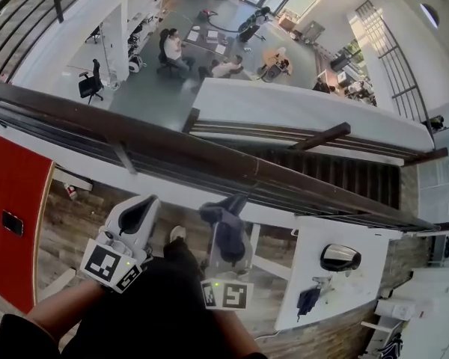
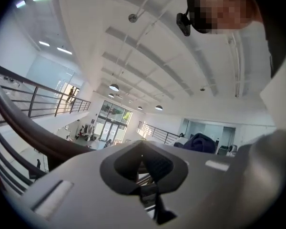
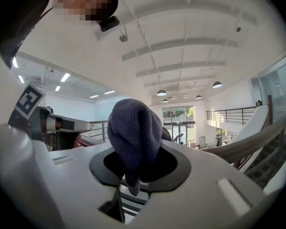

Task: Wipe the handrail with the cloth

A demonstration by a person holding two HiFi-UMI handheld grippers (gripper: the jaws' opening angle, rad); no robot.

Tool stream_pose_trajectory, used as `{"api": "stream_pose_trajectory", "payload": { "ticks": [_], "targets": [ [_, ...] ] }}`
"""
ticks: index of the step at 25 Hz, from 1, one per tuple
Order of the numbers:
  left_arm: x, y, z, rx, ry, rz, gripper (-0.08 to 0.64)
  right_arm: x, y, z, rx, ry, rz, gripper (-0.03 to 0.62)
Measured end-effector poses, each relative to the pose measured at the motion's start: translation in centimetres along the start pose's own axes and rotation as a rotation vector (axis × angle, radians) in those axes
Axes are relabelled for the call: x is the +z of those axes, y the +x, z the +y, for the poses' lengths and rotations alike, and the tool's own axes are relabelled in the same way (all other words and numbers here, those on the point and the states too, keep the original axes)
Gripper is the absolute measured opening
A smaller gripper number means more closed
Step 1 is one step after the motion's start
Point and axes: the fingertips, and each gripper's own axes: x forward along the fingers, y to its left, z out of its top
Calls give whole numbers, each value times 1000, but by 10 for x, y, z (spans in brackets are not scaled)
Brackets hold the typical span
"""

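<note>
The dark brown wooden handrail (image 1: 172, 152) runs across the head view from upper left to lower right, above thin metal bars. Both grippers are on the near side of it, just below the rail. My right gripper (image 1: 223, 214) is shut on a dark blue cloth (image 1: 228, 238); in the right gripper view the cloth (image 3: 133, 132) bulges up out of the jaws. My left gripper (image 1: 138, 212) is to its left, shut with nothing in it. The left gripper view shows the rail (image 2: 19, 128) curving past on the left and the cloth (image 2: 202, 142) at right.
Beyond the rail is a drop to a lower floor with people at a table (image 1: 202, 43) and a black chair (image 1: 91, 84). A staircase (image 1: 337, 174) descends at right. A red panel (image 1: 11, 200) stands at left, a white desk (image 1: 344, 283) at lower right.
</note>
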Motion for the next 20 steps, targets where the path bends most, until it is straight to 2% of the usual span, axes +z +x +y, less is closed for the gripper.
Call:
{"api": "stream_pose_trajectory", "payload": {
  "ticks": [2,5,15,20],
  "targets": [
    [5,4,-5,-24,31,-14,0,1,-1,0,-12,-10,2,98],
    [4,8,-6,-46,14,-21,0,1,1,0,-21,-9,-2,98],
    [16,1,19,26,91,-52,0,11,16,11,-4,-16,-47,98],
    [18,1,21,39,134,-62,0,12,20,16,10,-28,-55,98]
  ]
}}
